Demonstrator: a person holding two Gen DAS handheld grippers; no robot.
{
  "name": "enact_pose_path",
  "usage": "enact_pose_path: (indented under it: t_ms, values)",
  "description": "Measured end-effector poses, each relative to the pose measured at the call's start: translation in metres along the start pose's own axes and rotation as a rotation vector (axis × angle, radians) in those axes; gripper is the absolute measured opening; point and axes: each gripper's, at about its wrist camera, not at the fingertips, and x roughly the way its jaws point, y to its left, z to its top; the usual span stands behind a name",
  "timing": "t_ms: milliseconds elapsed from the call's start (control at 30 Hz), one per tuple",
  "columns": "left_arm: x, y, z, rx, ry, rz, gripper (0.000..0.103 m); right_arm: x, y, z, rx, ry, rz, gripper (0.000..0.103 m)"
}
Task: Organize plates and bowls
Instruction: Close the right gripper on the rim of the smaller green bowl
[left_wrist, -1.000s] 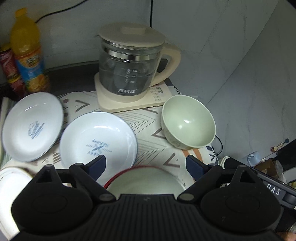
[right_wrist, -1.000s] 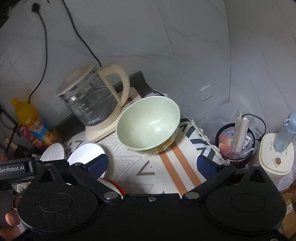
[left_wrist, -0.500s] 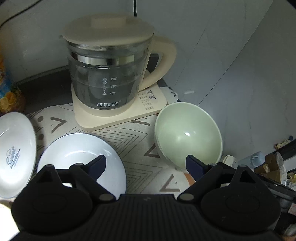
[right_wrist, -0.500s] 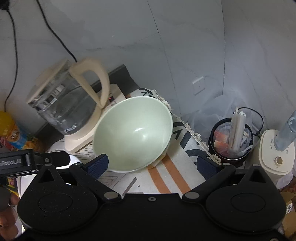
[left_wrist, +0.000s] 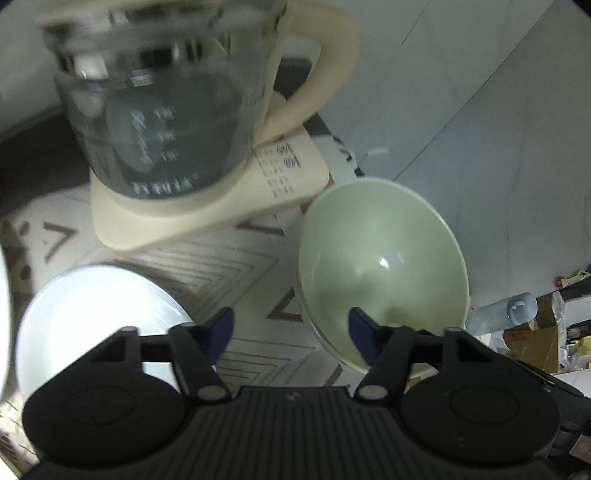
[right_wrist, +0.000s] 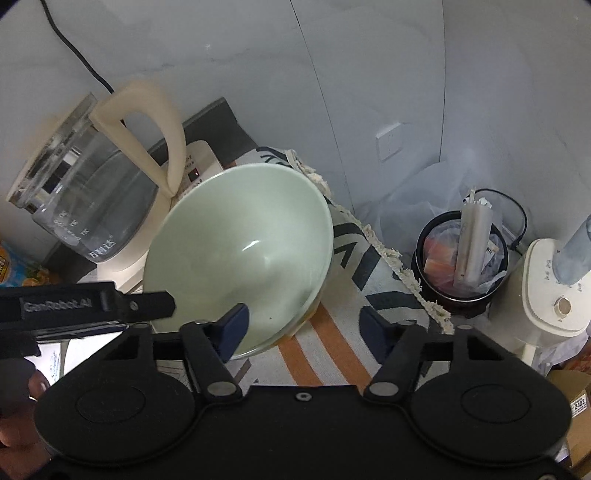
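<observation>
A: Left wrist view: where is the green bowl (left_wrist: 384, 266) sitting?
B: Just beside the kettle (left_wrist: 159, 110), empty; your left gripper (left_wrist: 290, 328) is gaping, holding nothing, white plate (left_wrist: 92, 317) nearby.
A: Right wrist view?
B: Your right gripper (right_wrist: 303, 326) is spreading wide, one finger inside the empty bowl (right_wrist: 240, 254) by the kettle (right_wrist: 92, 199).

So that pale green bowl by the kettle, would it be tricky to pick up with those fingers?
Probably somewhat. The green bowl has a glossy glazed look with bright highlights, so its rim may slip between the fingers. It looks like rigid ceramic, likely fairly heavy and breakable if dropped. It sits tilted near the kettle, so a push might rock it.
</observation>
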Motion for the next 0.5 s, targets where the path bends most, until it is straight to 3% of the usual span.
enact_pose_path:
  t_ms: [167,200,233,267,500]
  values:
    - [0.019,0.0,0.0,-0.025,0.04,-0.022,0.03,0.012,-0.003,-0.003,0.012,0.012,0.0,0.045]
    - [0.021,0.0,0.0,-0.033,0.048,-0.036,0.022,0.014,-0.003,-0.003,0.008,0.011,0.006,0.04]
    - [0.024,-0.002,0.001,-0.033,0.057,-0.046,0.018,0.015,-0.002,-0.003,0.003,0.012,0.018,0.028]
    - [0.025,-0.005,0.001,-0.029,0.06,-0.042,0.015,0.015,0.0,-0.002,-0.002,0.013,0.023,0.025]
    - [0.009,-0.011,-0.005,-0.012,0.041,-0.036,0.016,-0.001,0.0,0.0,-0.012,-0.017,0.033,0.024]
